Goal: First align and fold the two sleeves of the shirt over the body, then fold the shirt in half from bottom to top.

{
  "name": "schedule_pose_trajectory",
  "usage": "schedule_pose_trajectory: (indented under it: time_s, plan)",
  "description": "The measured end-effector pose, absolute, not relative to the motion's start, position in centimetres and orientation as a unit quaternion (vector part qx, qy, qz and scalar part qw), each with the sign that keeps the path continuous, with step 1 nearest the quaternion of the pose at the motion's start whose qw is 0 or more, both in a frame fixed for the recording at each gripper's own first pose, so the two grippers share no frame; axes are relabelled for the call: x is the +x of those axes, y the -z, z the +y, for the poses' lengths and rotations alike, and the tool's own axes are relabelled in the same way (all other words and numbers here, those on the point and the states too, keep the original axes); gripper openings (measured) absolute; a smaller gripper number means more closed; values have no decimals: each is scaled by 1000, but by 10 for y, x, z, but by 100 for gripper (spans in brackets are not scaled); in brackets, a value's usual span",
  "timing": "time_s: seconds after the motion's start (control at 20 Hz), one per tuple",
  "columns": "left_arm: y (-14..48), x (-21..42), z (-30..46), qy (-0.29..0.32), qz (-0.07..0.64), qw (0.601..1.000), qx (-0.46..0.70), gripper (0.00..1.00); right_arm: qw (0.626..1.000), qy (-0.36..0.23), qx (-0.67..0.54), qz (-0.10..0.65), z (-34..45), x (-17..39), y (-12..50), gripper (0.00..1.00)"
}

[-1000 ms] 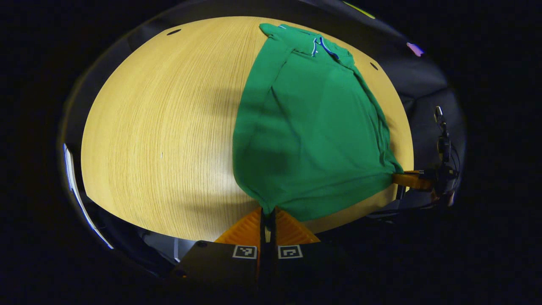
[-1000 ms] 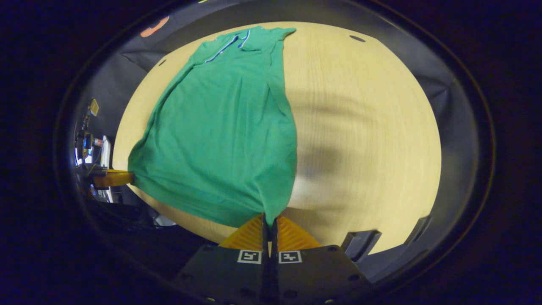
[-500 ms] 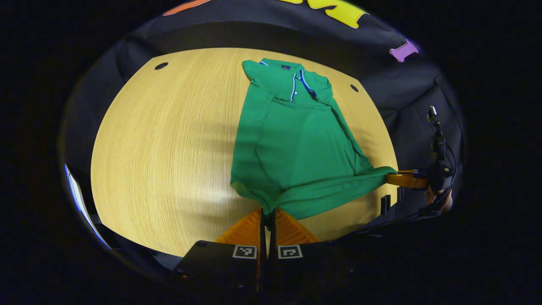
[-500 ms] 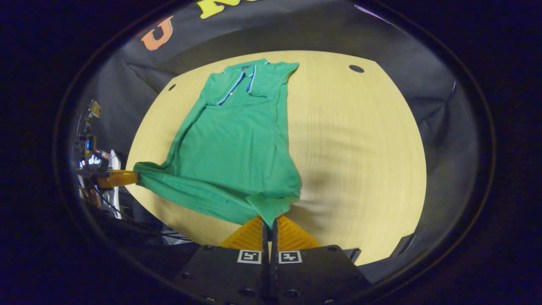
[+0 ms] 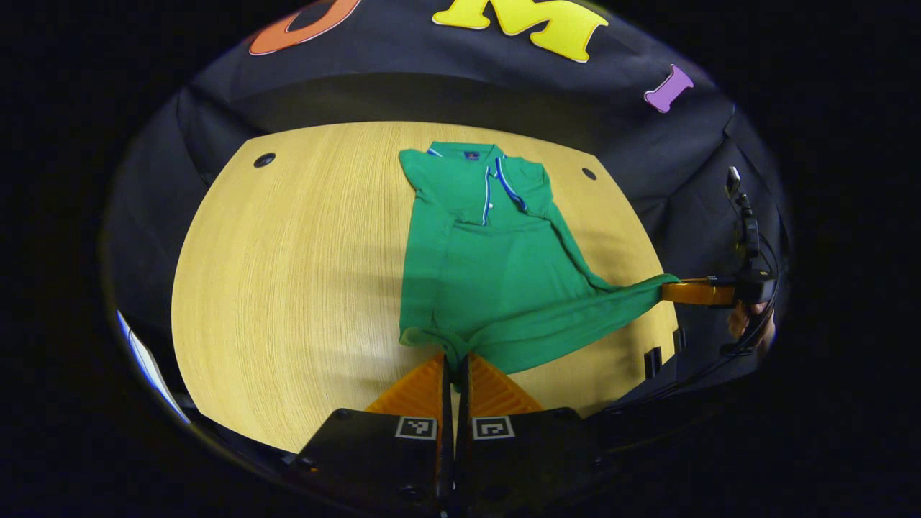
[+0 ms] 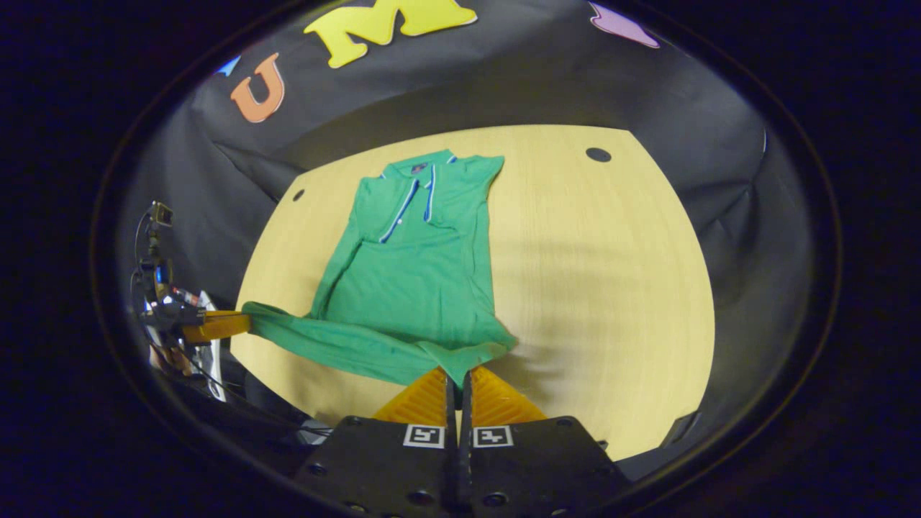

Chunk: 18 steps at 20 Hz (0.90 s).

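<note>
Your left gripper (image 5: 455, 363) is clamped on one bottom corner of the green shirt (image 5: 489, 266), and your right gripper (image 6: 457, 380) pinches the other corner, the hem lifted and stretched between them above the near edge of the wooden table (image 5: 288, 288). Both sleeves look already folded onto the body. What remains, by my reading, is carrying the hem up to the collar (image 5: 496, 191) and letting go.
</note>
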<state>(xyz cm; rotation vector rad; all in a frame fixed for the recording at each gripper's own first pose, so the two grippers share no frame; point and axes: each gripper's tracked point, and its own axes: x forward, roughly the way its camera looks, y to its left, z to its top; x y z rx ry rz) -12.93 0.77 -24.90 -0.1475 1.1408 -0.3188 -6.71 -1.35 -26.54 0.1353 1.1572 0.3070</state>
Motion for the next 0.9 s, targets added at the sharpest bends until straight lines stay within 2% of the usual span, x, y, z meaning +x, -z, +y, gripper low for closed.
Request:
schedule_pose_trajectory:
  time_s: [0.2, 0.25, 0.55, 0.8, 0.85, 0.9]
  plan:
    - [225, -98, 4, 159, 505, 846, -59, 4, 840, -147, 74, 517, -12, -37, 237, 2]
    - [216, -83, 1, 159, 494, 852, -68, 4, 843, -149, 80, 511, -10, -31, 231, 0]
    - [186, -11, 9, 139, 432, 888, -72, 4, 873, -144, 70, 461, -9, 35, 190, 0]
    - [182, 50, 21, 110, 394, 910, -63, 4, 889, -154, 55, 427, 19, 105, 170, 0]
    - [184, 60, 23, 106, 391, 912, -63, 4, 892, -153, 50, 423, 21, 116, 171, 2]
    - [187, 69, 24, 101, 385, 915, -65, 4, 894, -151, 48, 418, 23, 126, 174, 0]
